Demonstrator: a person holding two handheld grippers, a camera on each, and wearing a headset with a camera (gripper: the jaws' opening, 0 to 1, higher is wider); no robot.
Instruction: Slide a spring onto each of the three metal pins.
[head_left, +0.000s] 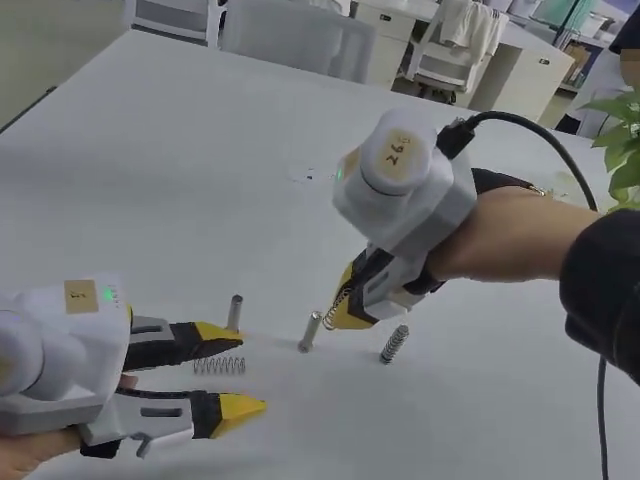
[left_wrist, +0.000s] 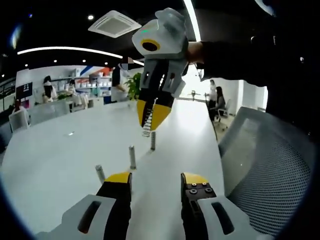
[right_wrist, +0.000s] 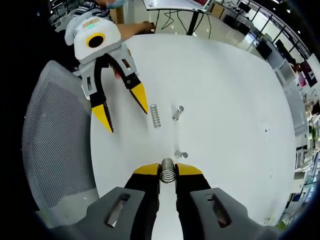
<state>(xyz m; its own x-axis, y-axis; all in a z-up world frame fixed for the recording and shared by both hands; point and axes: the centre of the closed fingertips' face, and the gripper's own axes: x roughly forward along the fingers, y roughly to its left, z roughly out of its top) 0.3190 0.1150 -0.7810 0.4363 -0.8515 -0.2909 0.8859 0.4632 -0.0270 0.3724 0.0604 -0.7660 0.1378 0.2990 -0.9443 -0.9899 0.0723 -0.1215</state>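
A thin coiled wire spring is pinched upright between the yellow-tipped jaws of the right gripper, which is closed on it. The spring sits just above and beside the top of the middle pin, a short smooth metal peg standing on the matte white table. Past that gripper's other side stands a sleeved pin with a coil around it. The left gripper has its jaws spread wide and holds nothing, with a loose spring lying flat by its tips and a bare pin just beyond.
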